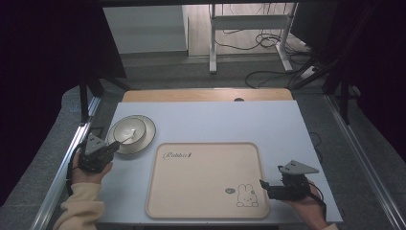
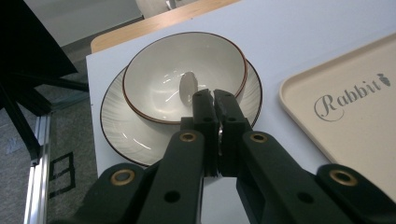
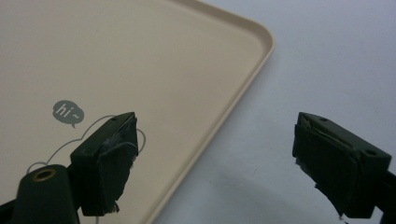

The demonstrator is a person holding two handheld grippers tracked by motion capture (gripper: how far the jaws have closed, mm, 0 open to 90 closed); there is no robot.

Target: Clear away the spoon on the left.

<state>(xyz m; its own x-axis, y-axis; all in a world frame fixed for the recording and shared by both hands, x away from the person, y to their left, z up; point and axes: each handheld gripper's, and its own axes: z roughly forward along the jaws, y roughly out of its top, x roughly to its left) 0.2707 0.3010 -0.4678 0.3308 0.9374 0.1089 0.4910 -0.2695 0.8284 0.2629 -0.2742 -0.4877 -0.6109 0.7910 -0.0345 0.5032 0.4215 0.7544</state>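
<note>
A white bowl (image 2: 154, 79) with a brown rim sits on a ribbed white plate (image 2: 121, 126) at the table's left (image 1: 128, 130). A white spoon (image 2: 187, 86) lies in the bowl, its handle running back toward me. My left gripper (image 2: 214, 95) is shut on that handle at the bowl's near rim, and in the high view it (image 1: 115, 145) is just left of the plate. My right gripper (image 3: 215, 126) stands open, straddling the right edge of the beige tray (image 3: 140, 56), with nothing between its jaws. From above it (image 1: 262, 184) is at the tray's front right corner.
The beige tray (image 1: 206, 177) carries a "Rabbit" script and a rabbit drawing (image 1: 246, 196) and has nothing on it. The table (image 1: 215, 124) is pale blue with a wooden strip (image 1: 206, 95) at the back. Cables and a desk frame (image 1: 249, 43) stand on the floor beyond.
</note>
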